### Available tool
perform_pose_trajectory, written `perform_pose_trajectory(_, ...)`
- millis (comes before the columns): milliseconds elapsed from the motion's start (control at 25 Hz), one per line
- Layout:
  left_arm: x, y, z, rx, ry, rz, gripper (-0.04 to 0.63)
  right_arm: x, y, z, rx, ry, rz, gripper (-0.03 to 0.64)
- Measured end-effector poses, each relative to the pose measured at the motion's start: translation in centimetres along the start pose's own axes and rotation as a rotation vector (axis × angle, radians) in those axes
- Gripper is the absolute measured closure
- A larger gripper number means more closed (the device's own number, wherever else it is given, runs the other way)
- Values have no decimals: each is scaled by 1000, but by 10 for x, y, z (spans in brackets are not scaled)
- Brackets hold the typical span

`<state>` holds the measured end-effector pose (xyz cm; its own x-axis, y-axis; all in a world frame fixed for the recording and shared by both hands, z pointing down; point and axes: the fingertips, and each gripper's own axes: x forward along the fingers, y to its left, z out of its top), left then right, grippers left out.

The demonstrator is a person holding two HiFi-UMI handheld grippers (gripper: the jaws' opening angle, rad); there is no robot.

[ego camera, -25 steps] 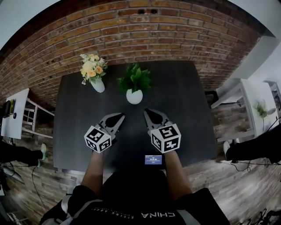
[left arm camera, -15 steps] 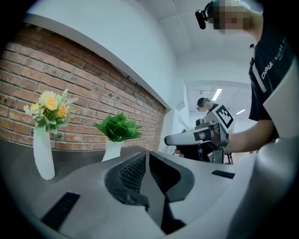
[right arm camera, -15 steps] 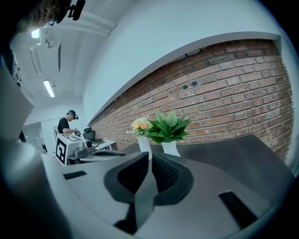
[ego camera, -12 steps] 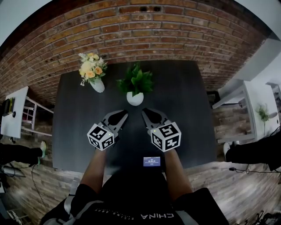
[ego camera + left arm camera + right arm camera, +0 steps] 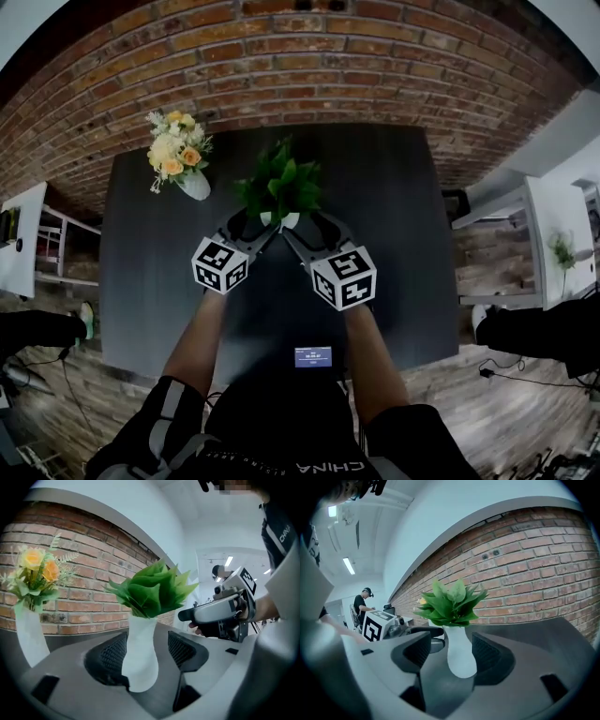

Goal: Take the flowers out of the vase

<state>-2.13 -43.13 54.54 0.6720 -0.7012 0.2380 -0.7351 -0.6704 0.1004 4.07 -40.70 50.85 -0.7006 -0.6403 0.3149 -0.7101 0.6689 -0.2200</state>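
Two white vases stand on the dark table point(image 5: 394, 281). The one at the back left point(image 5: 194, 185) holds yellow and orange flowers point(image 5: 172, 150). The one in the middle point(image 5: 140, 639) holds a bunch of green leaves point(image 5: 278, 187). My left gripper point(image 5: 246, 230) reaches it from the left and my right gripper point(image 5: 314, 230) from the right. Both have just been opening their jaws. In the left gripper view the vase stands between the open left gripper point(image 5: 146, 653), not pressed. In the right gripper view the vase point(image 5: 460, 653) stands likewise inside the open right gripper point(image 5: 452, 653).
A brick wall point(image 5: 328, 66) runs behind the table. A small device with a lit screen point(image 5: 312, 356) lies near the table's front edge. A white side table point(image 5: 553, 234) stands at the right, a white shelf point(image 5: 23, 239) at the left. A person point(image 5: 363, 603) sits far off.
Both grippers have moved forward from the table's middle to the green plant's vase. Their jaws, shut before, now stand open on either side of it.
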Motion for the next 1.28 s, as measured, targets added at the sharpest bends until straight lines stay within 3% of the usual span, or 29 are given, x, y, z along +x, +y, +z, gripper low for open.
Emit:
perform_pose_trajectory(160, 24, 18, 1, 11, 3, 10, 276, 24, -14, 10, -20, 0, 30, 351)
perform_pose_trajectory(480, 54, 11, -7, -3, -10, -95, 278, 61, -17, 12, -47, 14, 88, 330)
perform_pose_trajectory(560, 55, 12, -9, 23, 1, -81, 285, 68, -16, 14, -63, 12, 88, 330)
perform_pose_trajectory(600, 55, 13, -10, 33, 7, -75, 327, 71, -16, 15, -74, 10, 86, 330)
perform_pose_trajectory(920, 54, 14, -12, 43, 6, -69, 330, 86, -7, 21, -180, 17, 93, 334)
perform_pose_trajectory(1280, 53, 14, -15, 43, 14, -72, 330, 79, -5, 37, -160, -63, 93, 353)
